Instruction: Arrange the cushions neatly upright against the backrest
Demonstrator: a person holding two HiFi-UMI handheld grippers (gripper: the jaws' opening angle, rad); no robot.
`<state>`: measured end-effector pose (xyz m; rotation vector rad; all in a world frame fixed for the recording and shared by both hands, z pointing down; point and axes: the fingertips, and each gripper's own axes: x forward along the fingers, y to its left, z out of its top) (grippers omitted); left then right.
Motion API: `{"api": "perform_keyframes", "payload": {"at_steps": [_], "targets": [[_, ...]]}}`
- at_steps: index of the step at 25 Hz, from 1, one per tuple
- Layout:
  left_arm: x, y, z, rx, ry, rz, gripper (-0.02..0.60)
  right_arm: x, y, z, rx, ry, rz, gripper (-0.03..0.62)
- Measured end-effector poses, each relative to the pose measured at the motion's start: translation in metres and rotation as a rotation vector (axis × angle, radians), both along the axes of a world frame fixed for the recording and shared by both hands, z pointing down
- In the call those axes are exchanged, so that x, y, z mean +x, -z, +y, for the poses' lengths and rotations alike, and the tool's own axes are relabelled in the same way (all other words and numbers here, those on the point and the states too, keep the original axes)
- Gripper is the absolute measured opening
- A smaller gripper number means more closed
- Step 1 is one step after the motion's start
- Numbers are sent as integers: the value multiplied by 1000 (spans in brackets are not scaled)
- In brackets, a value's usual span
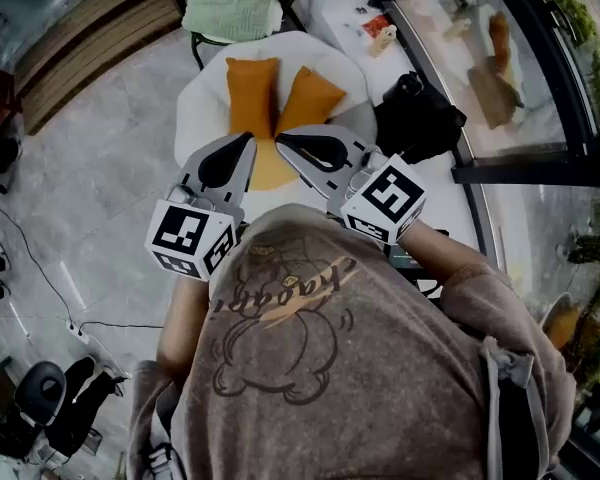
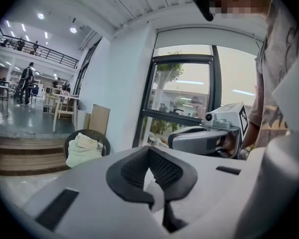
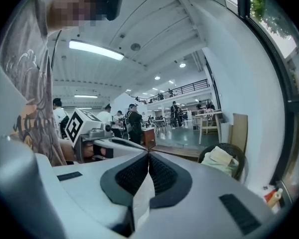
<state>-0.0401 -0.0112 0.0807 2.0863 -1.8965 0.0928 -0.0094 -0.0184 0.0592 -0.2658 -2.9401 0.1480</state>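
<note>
On the white armchair point(image 1: 202, 103) the two orange cushions point(image 1: 252, 93) stand side by side, apparently propped on the backrest, so we hold the left gripper point(image 1: 248, 140) and right gripper point(image 1: 282, 141) clear above the seat, both with jaws closed on nothing.

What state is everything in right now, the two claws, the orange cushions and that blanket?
Left claw: shut, empty, held in the air.
Right claw: shut, empty, beside the left one.
Left orange cushion: free on the white seat.
Right orange cushion: slanted, near end meeting the left cushion.
Blanket: piled in the wicker chair.
</note>
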Motion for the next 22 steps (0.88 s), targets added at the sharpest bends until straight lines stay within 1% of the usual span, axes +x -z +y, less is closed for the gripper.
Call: {"api": "perform_keyframes", "payload": {"at_steps": [5, 10, 15, 22], "targets": [[0, -1, -2, 4, -10, -3, 5, -7, -1, 2, 13, 70, 2, 21], [2, -2, -7, 6, -27, 11, 5, -10, 0, 2, 38, 104, 1, 21], [6, -5, -10, -6, -41, 8, 5, -9, 2, 3, 54, 117, -8, 21], [2, -8, -11, -24, -47, 20, 5, -13, -1, 1, 42, 110, 0, 21]]}}
